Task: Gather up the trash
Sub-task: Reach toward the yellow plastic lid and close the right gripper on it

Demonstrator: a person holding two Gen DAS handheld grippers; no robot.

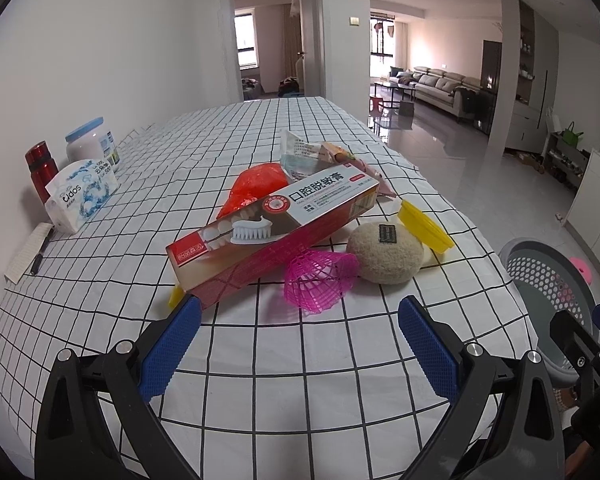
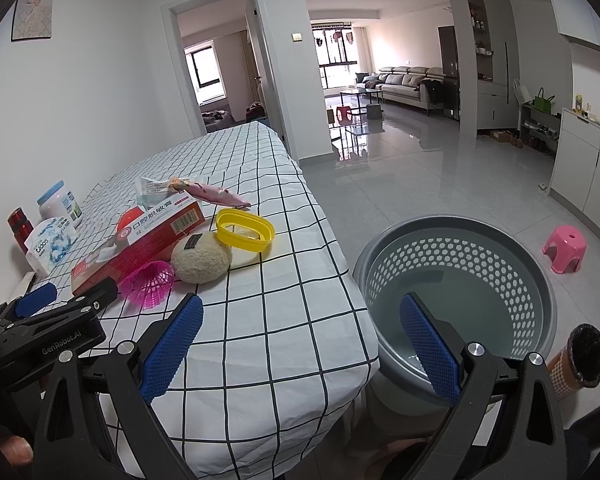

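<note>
Toothpaste box (image 1: pixel 276 226): "口腔脱敏膏", smaller print unreadable. Tissue pack (image 1: pixel 82 196): "cidos"-like brand, uncertain. White jar (image 1: pixel 94 146): "500" visible. Left gripper (image 2: pixel 66 292) body: "GenRobot.AI". Wrapper (image 1: pixel 308 152) text too small.

White tablecloth (image 1: pixel 260 360) with a black grid. On it, a red and white toothpaste box (image 1: pixel 276 224); right beside that, hot pink mesh netting (image 1: pixel 320 280), a beige sponge (image 1: pixel 384 252) with a dark label, and a bright yellow lid (image 1: pixel 424 224). Behind the box, an orange-red bag (image 1: pixel 256 188). Gripper pads (image 1: pixel 168 352) are blue. Grey perforated basket (image 2: pixel 480 264), pink stool (image 2: pixel 564 248) past it.
</note>
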